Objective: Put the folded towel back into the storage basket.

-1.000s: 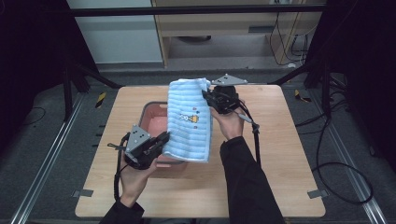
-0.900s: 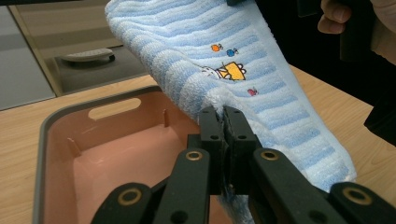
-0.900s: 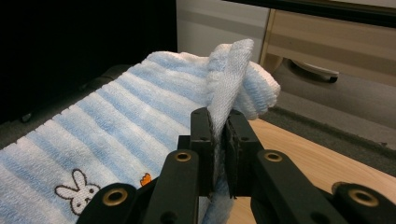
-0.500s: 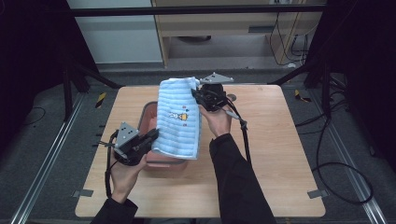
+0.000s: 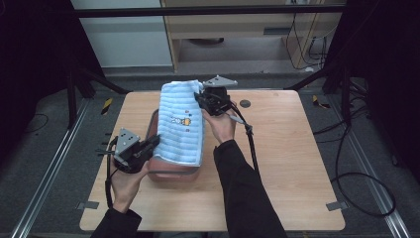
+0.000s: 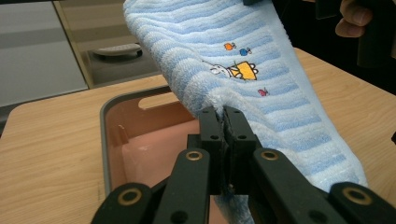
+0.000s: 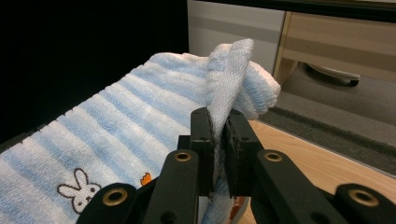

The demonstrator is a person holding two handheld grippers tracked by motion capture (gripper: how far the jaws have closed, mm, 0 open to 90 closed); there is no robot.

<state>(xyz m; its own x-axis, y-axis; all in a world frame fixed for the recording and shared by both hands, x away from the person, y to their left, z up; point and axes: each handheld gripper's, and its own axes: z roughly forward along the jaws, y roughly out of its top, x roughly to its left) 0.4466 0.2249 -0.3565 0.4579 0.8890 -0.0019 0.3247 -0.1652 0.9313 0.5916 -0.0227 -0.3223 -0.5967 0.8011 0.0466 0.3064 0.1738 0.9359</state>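
Note:
A light blue striped towel [image 5: 181,124] with a small rabbit print hangs stretched over a pink tub [image 5: 171,171] on the wooden table. My right gripper [image 5: 202,97] is shut on the towel's upper far corner [image 7: 229,79], holding it up. My left gripper [image 5: 154,142] is shut on the towel's near left edge [image 6: 219,100], just above the tub's left side [image 6: 140,140]. The towel covers most of the tub in the high view.
The wooden table [image 5: 292,163] has open surface to the right of the tub. A small dark round disc [image 5: 244,104] lies on the table beyond my right hand. Cables trail from both grippers. Black frame legs stand at the table's far corners.
Both grippers have carried the towel to the left. The left gripper has drawn back toward the table's left, stretching the towel over the tub.

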